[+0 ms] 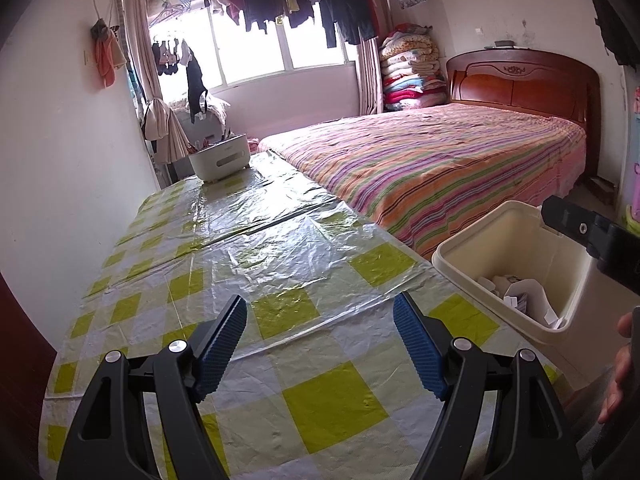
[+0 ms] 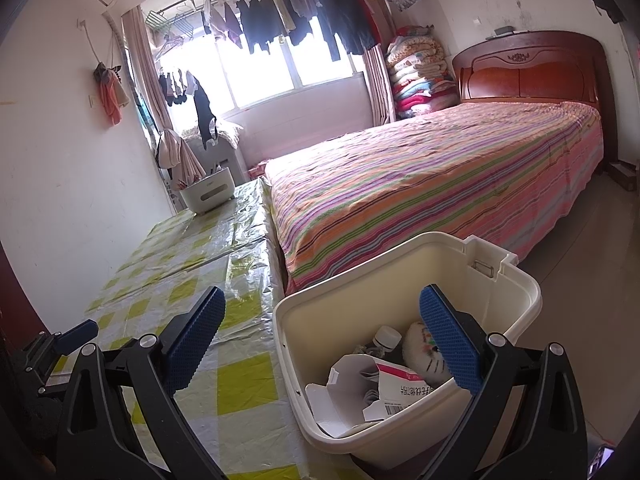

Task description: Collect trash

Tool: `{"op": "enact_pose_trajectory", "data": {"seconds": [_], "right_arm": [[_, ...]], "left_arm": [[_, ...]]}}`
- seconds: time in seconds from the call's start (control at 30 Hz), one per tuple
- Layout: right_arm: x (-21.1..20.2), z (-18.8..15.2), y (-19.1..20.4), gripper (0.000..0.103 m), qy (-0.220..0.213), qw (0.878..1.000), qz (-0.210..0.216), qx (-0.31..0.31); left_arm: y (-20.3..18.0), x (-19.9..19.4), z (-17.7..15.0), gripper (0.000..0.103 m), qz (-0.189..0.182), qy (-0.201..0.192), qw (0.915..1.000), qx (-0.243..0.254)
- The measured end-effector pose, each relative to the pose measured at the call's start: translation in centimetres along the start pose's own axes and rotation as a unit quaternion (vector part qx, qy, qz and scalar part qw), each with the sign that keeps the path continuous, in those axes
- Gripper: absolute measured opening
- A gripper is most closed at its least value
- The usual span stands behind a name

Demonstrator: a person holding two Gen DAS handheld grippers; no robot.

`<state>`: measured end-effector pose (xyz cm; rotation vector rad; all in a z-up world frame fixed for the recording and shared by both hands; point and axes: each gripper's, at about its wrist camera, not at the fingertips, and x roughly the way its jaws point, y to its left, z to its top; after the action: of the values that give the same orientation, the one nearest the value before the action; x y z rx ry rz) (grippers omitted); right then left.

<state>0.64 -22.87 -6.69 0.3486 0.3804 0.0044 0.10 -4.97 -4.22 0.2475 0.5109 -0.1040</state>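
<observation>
A cream plastic bin (image 2: 404, 256) (image 1: 472, 248) stands beside the table's right edge. Inside it lie an opened white and pink carton (image 2: 384, 392), a bottle with a white cap (image 2: 386, 338) and a round white toy with a cat face (image 2: 424, 356). My right gripper (image 2: 320, 316) hovers open above the bin's near rim, nothing between its blue pads. My left gripper (image 1: 320, 316) is open over the table with green and white checks (image 1: 280, 264), holding nothing. The right gripper's black body (image 1: 592, 232) shows at the right of the left wrist view, over the bin.
A white box-shaped holder (image 1: 219, 157) stands at the table's far end. A bed with a striped sheet (image 1: 440, 160) runs along the table's right side, just behind the bin. A hand (image 1: 620, 364) shows at the right edge. Tiled floor (image 2: 592, 248) lies right of the bin.
</observation>
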Motion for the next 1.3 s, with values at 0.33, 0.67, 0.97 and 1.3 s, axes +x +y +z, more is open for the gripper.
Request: {"op": "enact_pose_trajectory", "data": {"seconds": [0.33, 0.67, 0.97, 1.3], "right_arm": [[-0.05, -0.05, -0.10, 0.096, 0.000, 1.000, 0.000, 0.001], [0.08, -0.01, -0.27, 0.096, 0.001, 1.000, 0.001, 0.002], [0.23, -0.01, -0.38, 0.096, 0.003, 1.000, 0.001, 0.000], [0.37, 0.02, -0.53, 0.096, 0.004, 1.000, 0.002, 0.000]], "left_arm": [[-0.18, 0.12, -0.03, 0.074, 0.005, 0.001, 0.9999, 0.009], [-0.28, 0.13, -0.07, 0.074, 0.008, 0.003, 0.9999, 0.012], [-0.35, 0.09, -0.07, 0.074, 0.001, 0.006, 0.9999, 0.011], [-0.93, -0.63, -0.08, 0.074, -0.007, -0.011, 0.9997, 0.021]]}}
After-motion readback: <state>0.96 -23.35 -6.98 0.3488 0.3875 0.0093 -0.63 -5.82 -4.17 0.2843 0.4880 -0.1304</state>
